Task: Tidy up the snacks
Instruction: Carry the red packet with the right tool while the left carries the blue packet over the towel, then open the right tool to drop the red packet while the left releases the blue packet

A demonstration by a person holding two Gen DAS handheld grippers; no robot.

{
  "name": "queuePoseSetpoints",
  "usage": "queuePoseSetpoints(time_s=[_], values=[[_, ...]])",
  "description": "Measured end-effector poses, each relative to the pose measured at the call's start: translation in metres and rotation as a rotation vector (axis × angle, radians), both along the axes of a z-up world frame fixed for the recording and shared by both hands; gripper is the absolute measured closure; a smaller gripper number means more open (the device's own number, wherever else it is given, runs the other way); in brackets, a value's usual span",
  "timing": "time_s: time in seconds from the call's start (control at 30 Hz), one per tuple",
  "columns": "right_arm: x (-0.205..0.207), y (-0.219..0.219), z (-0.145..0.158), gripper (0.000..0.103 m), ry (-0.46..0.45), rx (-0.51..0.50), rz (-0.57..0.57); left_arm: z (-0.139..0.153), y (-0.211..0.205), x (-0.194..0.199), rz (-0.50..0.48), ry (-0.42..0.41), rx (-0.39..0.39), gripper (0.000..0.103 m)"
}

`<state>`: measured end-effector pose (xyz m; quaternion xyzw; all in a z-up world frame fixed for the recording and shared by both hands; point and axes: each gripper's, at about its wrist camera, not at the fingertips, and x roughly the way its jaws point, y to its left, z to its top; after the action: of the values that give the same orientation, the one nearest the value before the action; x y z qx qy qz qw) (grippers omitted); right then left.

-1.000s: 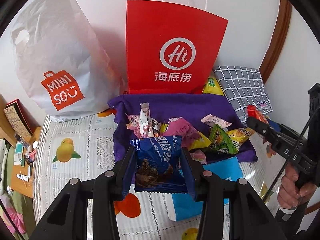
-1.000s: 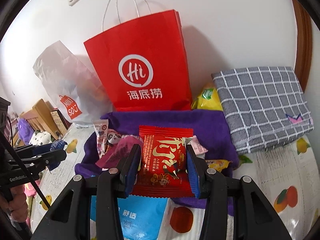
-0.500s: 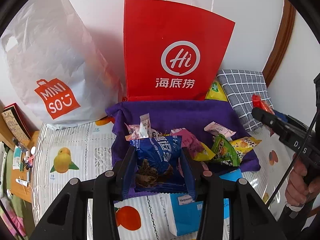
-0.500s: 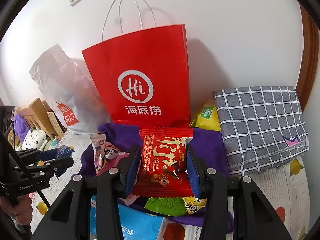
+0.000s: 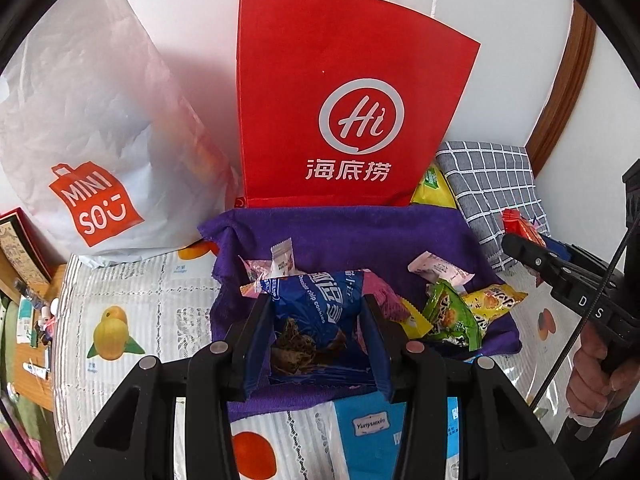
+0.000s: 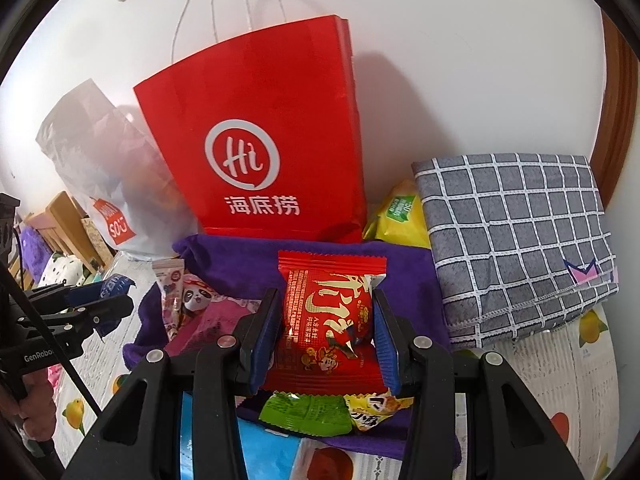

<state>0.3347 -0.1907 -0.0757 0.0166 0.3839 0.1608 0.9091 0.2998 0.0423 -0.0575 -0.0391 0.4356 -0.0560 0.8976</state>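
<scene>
My left gripper (image 5: 316,304) is shut on a blue cookie packet (image 5: 320,312) and holds it over the purple cloth (image 5: 352,236). My right gripper (image 6: 326,300) is shut on a red snack packet (image 6: 330,320), raised above the same cloth (image 6: 240,264). A tall red paper bag (image 5: 344,100) stands upright behind the cloth; it also shows in the right wrist view (image 6: 260,140). Loose snacks lie on the cloth: a green packet (image 5: 450,316), a yellow packet (image 5: 496,300), a pink wrapper (image 5: 440,270) and a panda packet (image 6: 196,298).
A white Miniso plastic bag (image 5: 92,128) stands left of the red bag. A grey checked cloth (image 6: 516,240) lies at the right, with a yellow bag (image 6: 400,216) beside it. A blue pack (image 5: 368,428) lies in front. Wooden furniture (image 6: 64,224) is at far left.
Both grippers have risen and moved closer to the red bag, each still holding its packet. The red bag looms larger in both views.
</scene>
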Motion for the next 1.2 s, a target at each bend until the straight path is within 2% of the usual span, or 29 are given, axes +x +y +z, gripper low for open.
queuePoseSetpoints(time_s=[1.2], values=[[0.01, -0.028, -0.004, 0.059, 0.016, 0.031, -0.062, -0.001, -0.013, 0.03, -0.031, -0.013, -0.091, 0.061]])
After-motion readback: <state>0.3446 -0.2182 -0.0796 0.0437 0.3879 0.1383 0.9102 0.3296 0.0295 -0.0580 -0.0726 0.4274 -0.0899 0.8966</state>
